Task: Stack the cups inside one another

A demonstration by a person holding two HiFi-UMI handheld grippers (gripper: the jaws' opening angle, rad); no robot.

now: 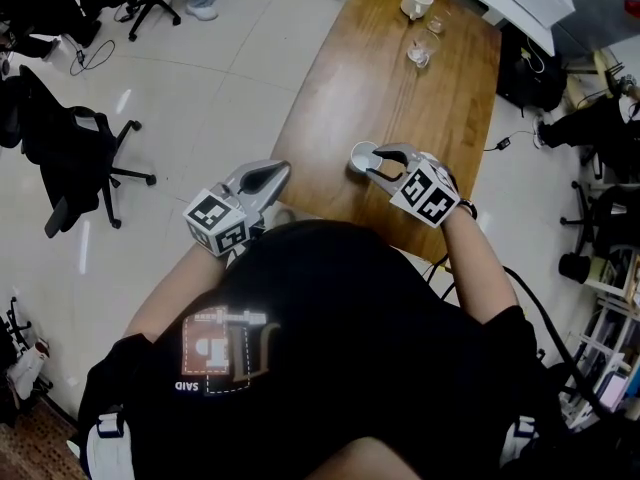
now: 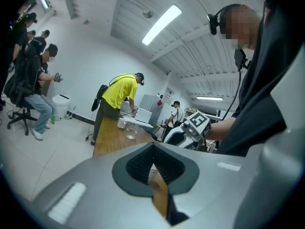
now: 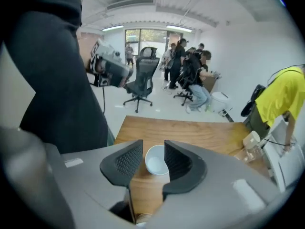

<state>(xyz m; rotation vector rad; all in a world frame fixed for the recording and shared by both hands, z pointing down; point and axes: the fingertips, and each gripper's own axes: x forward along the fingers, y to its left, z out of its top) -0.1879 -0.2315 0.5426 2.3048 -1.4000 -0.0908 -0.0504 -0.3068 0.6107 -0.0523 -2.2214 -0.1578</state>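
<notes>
Near the worktop's (image 1: 330, 108) near edge, one white cup (image 1: 361, 156) stands upright. My right claw (image 3: 153, 151) frames it, released and not pressing. My left claw (image 1: 282, 171) is clenched on nothing. I cannot tell whether cups already nest inside. A white mug (image 1: 416, 2) stands at the far end.

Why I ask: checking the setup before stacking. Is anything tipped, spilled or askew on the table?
Nothing stands out. The white cup stands upright on the wooden table with no spill around it. The mug and two glasses at the far end seem upright too.
</notes>
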